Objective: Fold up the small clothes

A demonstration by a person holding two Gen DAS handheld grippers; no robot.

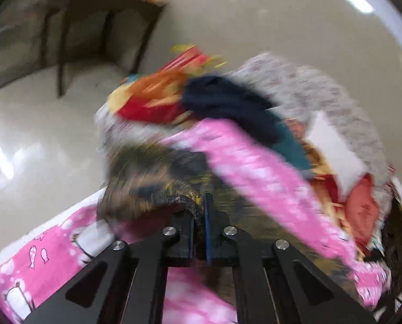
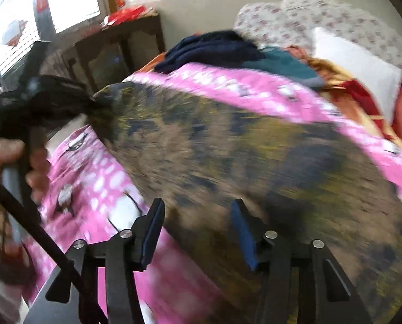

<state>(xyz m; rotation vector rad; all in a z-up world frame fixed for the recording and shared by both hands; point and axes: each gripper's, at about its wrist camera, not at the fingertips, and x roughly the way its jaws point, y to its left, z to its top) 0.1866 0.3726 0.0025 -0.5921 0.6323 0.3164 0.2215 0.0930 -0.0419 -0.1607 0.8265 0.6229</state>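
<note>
A small garment in a mottled brown, yellow and dark print hangs over a pink patterned blanket. My left gripper is shut on a thick hem at the garment's edge. In the right wrist view the same garment is stretched out wide and blurred, and my left gripper pinches its far left corner, with a hand on the handle. My right gripper stands open at the garment's near edge. The cloth lies between and beyond its blue pads, which do not press on it.
Behind the garment sits a pile of clothes: navy, teal, red and orange. A white pillow and a floral quilt lie at the right. A dark wooden table stands on the shiny floor at the left.
</note>
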